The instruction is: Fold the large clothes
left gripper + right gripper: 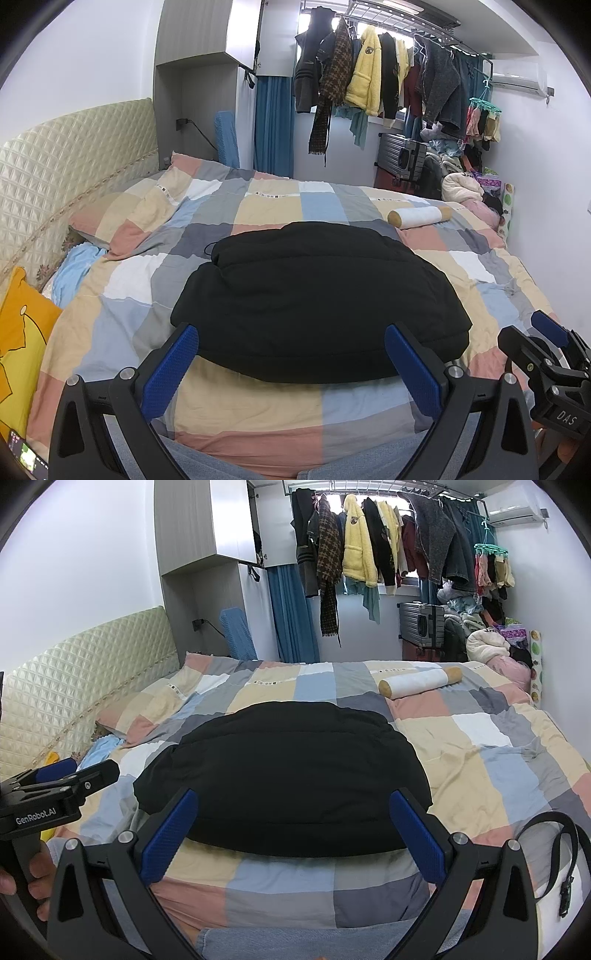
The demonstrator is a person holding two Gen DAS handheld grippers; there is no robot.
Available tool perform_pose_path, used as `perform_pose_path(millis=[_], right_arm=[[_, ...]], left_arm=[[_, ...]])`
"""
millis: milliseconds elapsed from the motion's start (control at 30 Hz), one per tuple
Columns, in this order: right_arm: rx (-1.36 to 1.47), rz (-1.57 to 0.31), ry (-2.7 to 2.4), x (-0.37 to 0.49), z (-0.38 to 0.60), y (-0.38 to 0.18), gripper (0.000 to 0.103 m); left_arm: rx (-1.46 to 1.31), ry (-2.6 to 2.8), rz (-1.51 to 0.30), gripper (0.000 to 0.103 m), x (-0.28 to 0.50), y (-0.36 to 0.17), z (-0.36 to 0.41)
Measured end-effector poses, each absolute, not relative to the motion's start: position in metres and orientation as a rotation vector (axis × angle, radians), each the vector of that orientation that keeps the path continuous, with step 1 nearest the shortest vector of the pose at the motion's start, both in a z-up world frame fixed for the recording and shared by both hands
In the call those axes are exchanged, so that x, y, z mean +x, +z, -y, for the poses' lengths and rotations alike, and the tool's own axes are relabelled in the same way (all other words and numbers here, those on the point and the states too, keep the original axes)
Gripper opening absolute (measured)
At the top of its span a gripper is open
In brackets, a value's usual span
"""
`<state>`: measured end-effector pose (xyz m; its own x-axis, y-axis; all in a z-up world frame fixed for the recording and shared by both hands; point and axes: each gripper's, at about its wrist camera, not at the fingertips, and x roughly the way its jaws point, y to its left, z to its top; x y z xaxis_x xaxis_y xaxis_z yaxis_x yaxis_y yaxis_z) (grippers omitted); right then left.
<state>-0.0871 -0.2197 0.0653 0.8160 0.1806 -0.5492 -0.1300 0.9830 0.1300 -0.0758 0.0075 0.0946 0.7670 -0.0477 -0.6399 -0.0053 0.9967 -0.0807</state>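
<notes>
A black padded garment [317, 295] lies folded into a thick bundle in the middle of the bed; it also shows in the right wrist view [288, 775]. My left gripper [291, 354] is open and empty, hovering just in front of the bundle's near edge. My right gripper [293, 823] is open and empty too, in front of the same edge. The right gripper also shows at the right edge of the left wrist view [546, 350]. The left gripper shows at the left edge of the right wrist view [62, 786], held by a hand.
The bed has a checked quilt [258, 406] and a quilted headboard [66, 162] on the left. A white and tan bolster [419, 216] lies behind the garment. A black belt [561, 849] lies at the right. Hanging clothes [369, 74] and a suitcase [400, 155] stand beyond the bed.
</notes>
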Motion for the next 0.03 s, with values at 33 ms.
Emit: perform_pose_path(millis=[33], right_arm=[[0.088, -0.594, 0.166, -0.0871, 0.2197, 0.0656, 0.103]], left_arm=[[-0.079, -0.024, -0.697, 0.102, -0.0758, 0.0945, -0.0076]])
